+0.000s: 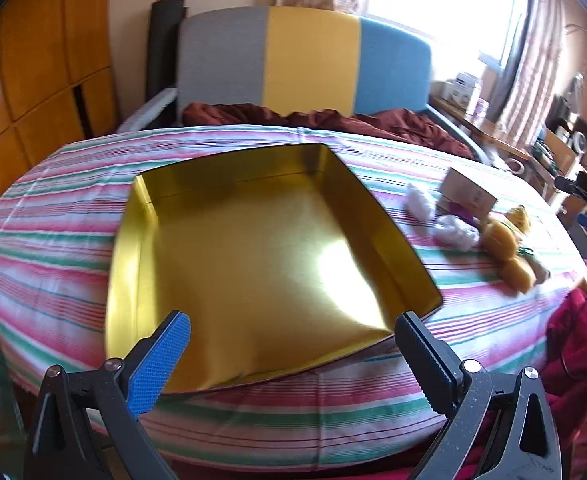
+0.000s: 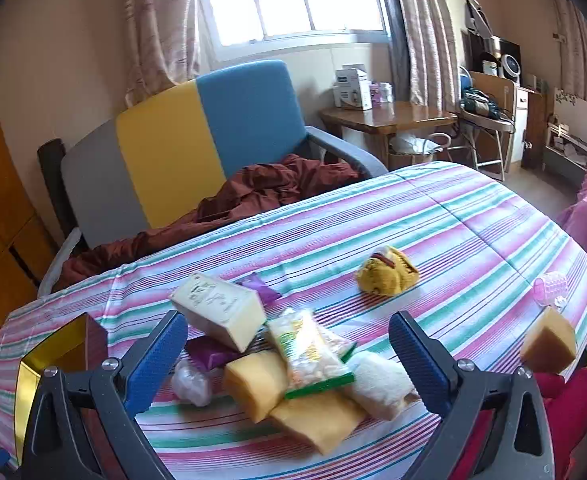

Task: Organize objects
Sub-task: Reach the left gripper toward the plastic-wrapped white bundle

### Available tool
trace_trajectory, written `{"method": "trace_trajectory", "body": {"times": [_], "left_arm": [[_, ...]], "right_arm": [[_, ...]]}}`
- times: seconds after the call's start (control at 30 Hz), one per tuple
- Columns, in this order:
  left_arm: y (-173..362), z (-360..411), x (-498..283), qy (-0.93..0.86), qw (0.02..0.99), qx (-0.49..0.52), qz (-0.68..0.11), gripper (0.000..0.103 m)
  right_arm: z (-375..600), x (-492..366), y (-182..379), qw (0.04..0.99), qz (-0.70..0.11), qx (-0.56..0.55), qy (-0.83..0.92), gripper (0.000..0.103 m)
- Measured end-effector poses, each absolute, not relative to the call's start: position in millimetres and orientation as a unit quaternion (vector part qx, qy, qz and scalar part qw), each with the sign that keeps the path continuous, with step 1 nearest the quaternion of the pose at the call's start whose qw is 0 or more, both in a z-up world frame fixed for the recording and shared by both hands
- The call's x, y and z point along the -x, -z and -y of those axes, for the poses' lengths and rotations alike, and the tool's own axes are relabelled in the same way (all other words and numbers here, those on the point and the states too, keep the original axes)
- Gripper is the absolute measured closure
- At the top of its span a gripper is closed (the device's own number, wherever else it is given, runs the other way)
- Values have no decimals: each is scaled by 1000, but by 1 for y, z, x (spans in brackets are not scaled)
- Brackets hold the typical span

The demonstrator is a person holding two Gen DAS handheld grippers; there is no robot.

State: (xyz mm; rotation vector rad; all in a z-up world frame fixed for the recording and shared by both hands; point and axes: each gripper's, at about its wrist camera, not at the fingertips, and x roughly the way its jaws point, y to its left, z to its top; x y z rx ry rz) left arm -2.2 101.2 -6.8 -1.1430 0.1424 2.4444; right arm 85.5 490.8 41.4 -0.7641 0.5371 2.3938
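Note:
A shallow gold tin tray (image 1: 133,240) lies on the striped cloth, and nothing is in it. My left gripper (image 1: 293,332) hangs open over its near edge, holding nothing. To its right sits a pile: a cream box (image 1: 467,194), white wrapped pieces (image 1: 455,232) and yellow sponge blocks (image 1: 501,236). In the right wrist view my right gripper (image 2: 287,330) stands open just above that pile: the cream box (image 2: 219,310), a snack packet (image 2: 311,346), yellow sponge blocks (image 2: 255,382), a white roll (image 2: 377,380) and a purple wrapper (image 2: 261,286). A corner of the gold tray (image 2: 27,376) shows at far left.
A yellow plush toy (image 2: 387,270) lies farther back on the cloth. A pink ribbed cup (image 2: 549,286) and another sponge block (image 2: 549,342) sit near the right edge. Behind the table stands a grey, yellow and blue chair (image 2: 197,148) with a dark red blanket (image 2: 261,188).

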Motion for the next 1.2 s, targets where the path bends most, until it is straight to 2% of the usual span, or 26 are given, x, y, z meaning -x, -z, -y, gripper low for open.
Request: {"method": "trace_trajectory", "body": {"times": [0.23,0.33,0.5,0.67,0.77,0.83,0.93,1.2], "left_arm": [[-1,-138,6,-869,267,409,-76,0],[-5,-161,15,-857,295,416,-75,0],[-15,-206,29,-838,336,426,-57,0],[-15,-254,35,-829,352,426,-81,0],[-10,-278,42,-827,353,425,-107,5],[-4,-293,53,-821,351,433,-121,16],[5,-311,75,-817,344,445,-129,22],[47,-356,130,-807,307,481,-152,31]], "right_arm": [[-538,-108,-10,326,-254,282,-866,1],[-549,-116,1,316,-312,280,-851,1],[-550,-116,3,305,-326,276,-851,1],[-551,-112,6,286,-338,283,-851,1],[-553,-113,8,279,-349,281,-849,1],[-554,-114,9,273,-356,280,-849,1],[-554,-112,10,264,-359,282,-850,1],[-551,-105,11,241,-355,294,-854,1]]}}
